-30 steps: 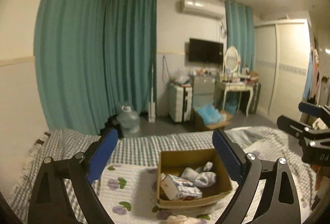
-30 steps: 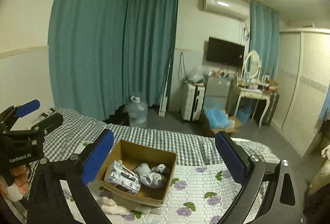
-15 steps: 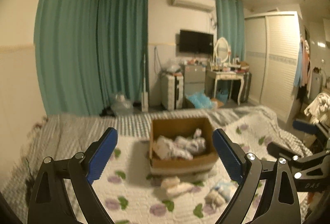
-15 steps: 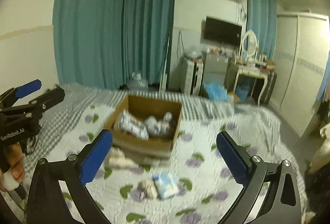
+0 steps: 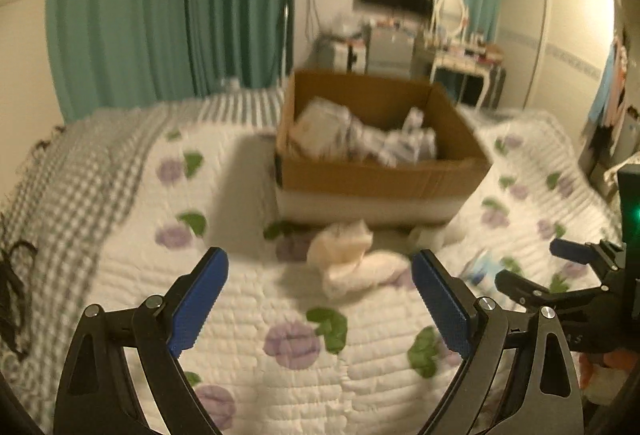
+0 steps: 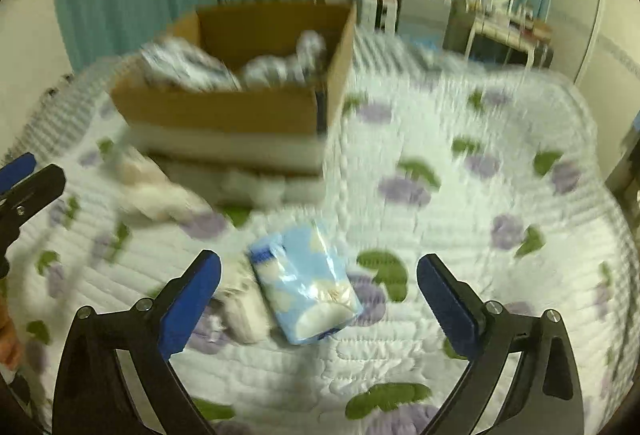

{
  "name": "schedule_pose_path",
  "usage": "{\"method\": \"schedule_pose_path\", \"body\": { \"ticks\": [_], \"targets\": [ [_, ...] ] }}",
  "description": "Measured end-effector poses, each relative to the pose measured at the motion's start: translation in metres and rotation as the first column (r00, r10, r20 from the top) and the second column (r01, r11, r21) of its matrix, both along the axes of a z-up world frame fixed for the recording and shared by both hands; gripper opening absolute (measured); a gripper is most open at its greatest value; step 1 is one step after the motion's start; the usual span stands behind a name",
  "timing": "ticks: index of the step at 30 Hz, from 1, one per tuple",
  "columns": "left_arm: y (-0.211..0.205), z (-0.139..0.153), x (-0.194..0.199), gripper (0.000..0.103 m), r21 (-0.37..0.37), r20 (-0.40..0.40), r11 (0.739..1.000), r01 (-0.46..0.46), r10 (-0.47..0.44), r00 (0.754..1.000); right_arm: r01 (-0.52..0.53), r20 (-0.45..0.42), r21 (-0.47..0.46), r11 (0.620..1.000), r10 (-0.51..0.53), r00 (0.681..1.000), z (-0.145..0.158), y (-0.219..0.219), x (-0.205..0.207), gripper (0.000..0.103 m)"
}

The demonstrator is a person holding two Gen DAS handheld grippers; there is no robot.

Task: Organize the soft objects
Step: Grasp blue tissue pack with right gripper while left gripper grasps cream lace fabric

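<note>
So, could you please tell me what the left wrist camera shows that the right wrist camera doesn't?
Only the left wrist view shows the open left gripper framing the cream cloth bundle sharply, with the right gripper at its edge. Only the right wrist view shows the light blue tissue pack clearly, between the open right gripper's fingers, beside a blurred white sock. Both show the cardboard box holding soft items on the flowered quilt.

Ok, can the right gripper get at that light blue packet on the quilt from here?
Probably yes. The right gripper is open, and the blue packet lies flat on the quilt between its fingers, uncovered. A small whitish bundle touches its left side and might get caught.
</note>
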State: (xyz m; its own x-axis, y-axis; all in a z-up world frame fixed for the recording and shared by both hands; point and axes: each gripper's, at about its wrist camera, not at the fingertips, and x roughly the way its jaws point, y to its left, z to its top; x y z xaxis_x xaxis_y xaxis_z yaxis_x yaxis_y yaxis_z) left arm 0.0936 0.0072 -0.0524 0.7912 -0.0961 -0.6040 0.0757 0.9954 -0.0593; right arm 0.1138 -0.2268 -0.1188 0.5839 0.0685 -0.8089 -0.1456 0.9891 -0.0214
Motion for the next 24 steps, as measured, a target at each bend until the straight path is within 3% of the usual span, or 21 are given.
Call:
{"method": "schedule_pose_path", "body": {
  "ticks": [6, 12, 13, 14, 21, 22, 23, 24],
  "targets": [
    [-0.009, -0.048, 0.027, 0.094, 0.002, -0.131, 1.000, 0.010, -0.009, 0.991, 0.009, -0.062, 0.001, 1.000, -0.009, 0.998, -0.030, -0.002, 0.025, 0.097],
    [-0.020, -0.069, 0.043, 0.094, 0.010, -0.189, 0.999, 0.037, -0.035, 0.981, -0.018, -0.095, -0.013, 1.000, 0.016, 0.995, -0.043, 0.012, 0.040, 0.070],
    [-0.022, -0.071, 0.047, 0.093, 0.009, -0.198, 0.999, 0.041, -0.039, 0.979, -0.020, -0.093, -0.008, 1.000, 0.019, 0.995, -0.042, 0.013, 0.041, 0.056],
    [-0.024, -0.073, 0.050, 0.093, 0.009, -0.206, 0.999, 0.043, -0.040, 0.978, -0.016, -0.090, -0.002, 1.000, 0.016, 0.996, -0.040, 0.013, 0.041, 0.052],
    [-0.026, -0.079, 0.066, 0.093, -0.020, -0.220, 0.999, 0.046, -0.050, 0.974, 0.081, 0.022, 0.021, 0.996, -0.081, 0.996, -0.013, 0.012, 0.051, 0.051],
    [-0.027, -0.079, 0.069, 0.092, -0.021, -0.220, 0.998, 0.052, -0.055, 0.974, 0.140, 0.034, 0.032, 0.990, -0.141, 0.989, -0.010, 0.011, 0.058, 0.051],
    [-0.028, -0.079, 0.071, 0.091, -0.028, -0.220, 0.998, 0.063, -0.067, 0.973, 0.171, 0.043, 0.065, 0.983, -0.174, 0.984, -0.009, 0.012, 0.064, 0.051],
    [-0.028, -0.080, 0.075, 0.081, -0.037, -0.220, 0.997, 0.071, -0.077, 0.972, 0.159, 0.037, 0.097, 0.982, -0.163, 0.986, -0.009, 0.015, 0.068, 0.051]
  ]
}}
